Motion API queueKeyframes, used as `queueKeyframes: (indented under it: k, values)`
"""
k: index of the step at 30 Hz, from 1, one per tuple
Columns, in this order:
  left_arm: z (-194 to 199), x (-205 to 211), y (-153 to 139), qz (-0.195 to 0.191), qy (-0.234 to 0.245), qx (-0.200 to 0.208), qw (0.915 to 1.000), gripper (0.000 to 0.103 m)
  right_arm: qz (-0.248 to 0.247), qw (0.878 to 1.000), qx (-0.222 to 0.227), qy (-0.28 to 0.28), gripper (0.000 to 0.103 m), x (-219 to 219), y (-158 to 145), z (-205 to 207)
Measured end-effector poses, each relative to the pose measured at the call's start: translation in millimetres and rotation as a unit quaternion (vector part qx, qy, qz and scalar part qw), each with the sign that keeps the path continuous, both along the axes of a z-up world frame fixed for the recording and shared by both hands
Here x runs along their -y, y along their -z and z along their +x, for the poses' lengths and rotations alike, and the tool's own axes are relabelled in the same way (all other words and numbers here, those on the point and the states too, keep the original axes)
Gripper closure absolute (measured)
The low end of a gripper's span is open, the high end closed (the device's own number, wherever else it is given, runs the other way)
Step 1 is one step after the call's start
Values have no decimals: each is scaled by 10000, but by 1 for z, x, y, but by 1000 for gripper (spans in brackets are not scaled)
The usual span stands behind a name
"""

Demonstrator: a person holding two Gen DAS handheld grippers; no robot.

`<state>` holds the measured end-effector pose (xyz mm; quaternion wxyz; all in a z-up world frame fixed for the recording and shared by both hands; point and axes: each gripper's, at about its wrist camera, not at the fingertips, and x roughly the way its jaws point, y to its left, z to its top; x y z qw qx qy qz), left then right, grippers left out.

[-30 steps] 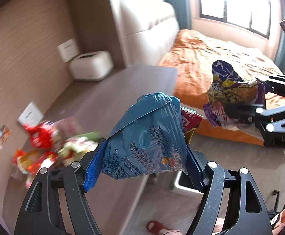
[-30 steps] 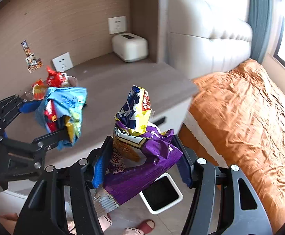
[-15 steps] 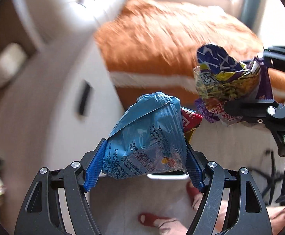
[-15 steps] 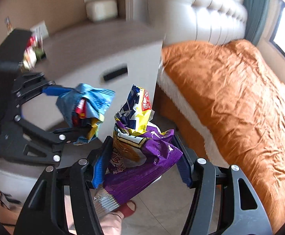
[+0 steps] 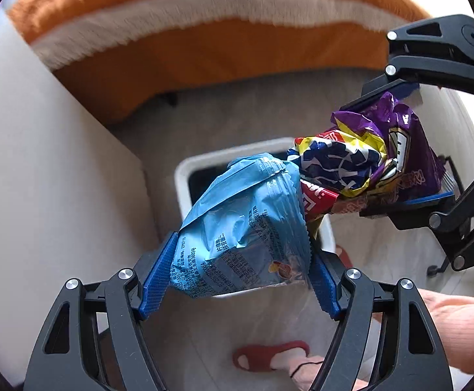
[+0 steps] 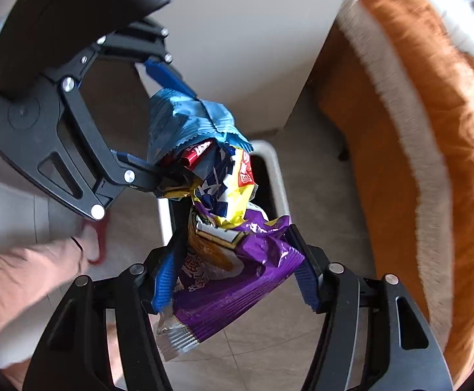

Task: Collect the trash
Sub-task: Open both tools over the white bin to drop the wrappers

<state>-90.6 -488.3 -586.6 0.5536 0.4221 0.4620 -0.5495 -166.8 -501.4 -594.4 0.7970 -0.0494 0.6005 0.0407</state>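
The blue snack wrapper [image 5: 243, 228] and the purple snack wrapper [image 6: 233, 277] are thin, light and crinkly foil; I judge they weigh almost nothing and slip easily, so you hold them across the crumpled middle. Your left gripper [image 5: 237, 260] is clamped on the blue one, with a red wrapper [image 5: 315, 202] tucked behind it. Your right gripper [image 6: 233, 280] is closed around the purple one. Both bundles hang touching, directly above the white trash bin [image 5: 185, 176] on the floor, beside the orange bed [image 6: 432, 163].
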Motion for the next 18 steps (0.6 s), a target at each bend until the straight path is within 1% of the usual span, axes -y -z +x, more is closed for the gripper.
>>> queueKeyframes:
  k: [2, 5, 6, 7, 8, 9, 10, 11, 13, 14, 15, 18]
  values:
    - [1, 6, 28, 124, 26, -69, 9999, 30, -28, 10000, -47, -66, 41, 1, 23, 2]
    - [4, 8, 50, 218, 45, -93, 9997, 30, -31, 9999, -73, -96, 40, 5, 49, 3]
    - [4, 8, 57, 237, 69, -88, 9997, 30, -67, 9999, -40, -144, 37, 3, 55, 1]
    - [4, 8, 63, 257, 93, -102, 9996, 29, -83, 9998, -11, -188, 23, 4, 58, 3]
    - [4, 10, 70, 289, 124, -134, 9994, 24, -56, 9997, 19, -253, 11, 3, 63, 1]
    - [2, 11, 73, 296, 142, -157, 9993, 17, -63, 9994, 64, -339, 4, 1, 66, 0]
    - [2, 11, 76, 279, 179, -201, 9992, 5, -79, 9991, 17, -415, 4, -1, 70, 1]
    - [2, 10, 78, 265, 206, -236, 9992, 5, -87, 9988, -61, -481, 4, -1, 75, 1]
    - [2, 8, 83, 355, 168, -292, 9988, 5, -198, 9981, -102, -580, 4, -5, 80, 2]
    - [1, 7, 81, 332, 143, -296, 9989, 5, -216, 9978, -131, -618, 4, -8, 81, 1]
    - [1, 8, 85, 322, 149, -283, 9990, 5, -230, 9975, -150, -648, 4, -9, 82, 1]
    - [2, 7, 80, 284, 220, -252, 9990, 5, -275, 9971, -160, -686, 4, -10, 77, 3]
